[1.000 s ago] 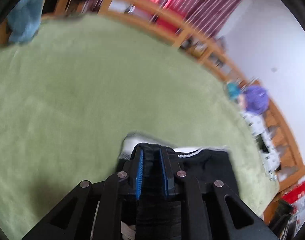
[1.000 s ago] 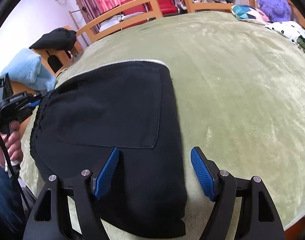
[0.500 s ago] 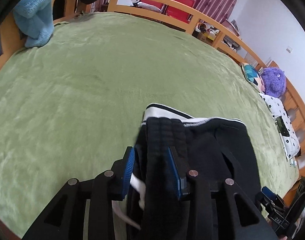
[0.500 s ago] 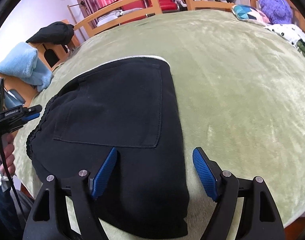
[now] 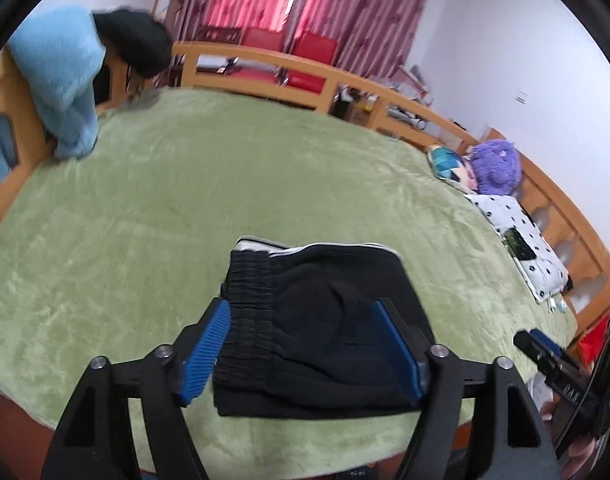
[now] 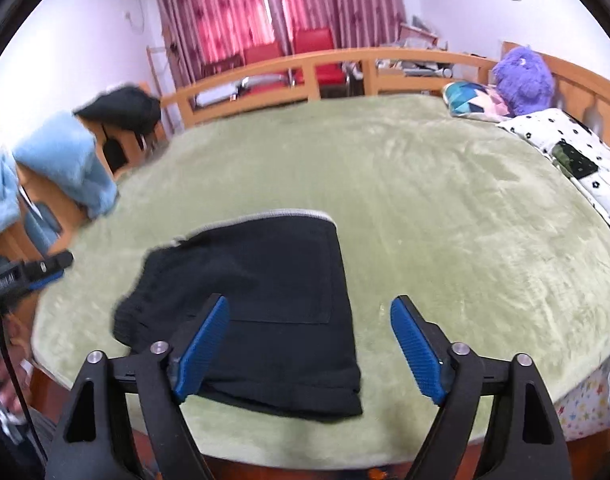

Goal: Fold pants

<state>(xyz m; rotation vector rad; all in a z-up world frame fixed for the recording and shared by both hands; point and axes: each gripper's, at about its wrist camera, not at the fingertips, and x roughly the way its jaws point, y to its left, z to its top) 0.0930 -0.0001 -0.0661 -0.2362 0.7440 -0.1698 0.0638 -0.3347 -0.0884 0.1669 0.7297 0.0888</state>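
Observation:
The black pants [image 5: 325, 320] lie folded into a compact rectangle on the green blanket [image 5: 165, 208], with the ribbed waistband on the left and a white stripe along the far edge. My left gripper [image 5: 301, 312] hangs above them, its jaws opening, and the blue pads touch nothing. In the right wrist view the same pants [image 6: 273, 292] show a back pocket, near the bed's front edge. My right gripper [image 6: 309, 312] is also lifted clear, its jaws still opening, nothing between them. The left gripper [image 6: 37, 270] shows at the left edge, the right gripper [image 5: 553, 360] at the lower right of the left wrist view.
A wooden bed rail [image 6: 305, 68] runs along the far side. A light blue towel [image 5: 61, 76] and a dark garment [image 5: 133, 44] hang at the left corner. A purple plush toy [image 6: 523, 76], a patterned pillow [image 6: 471, 100] and a dotted white cloth [image 6: 569, 152] lie at the right.
My left gripper let go of the waistband, opened and rose back from the pants. My right gripper also rose and widened slightly. The pants stay folded on the blanket.

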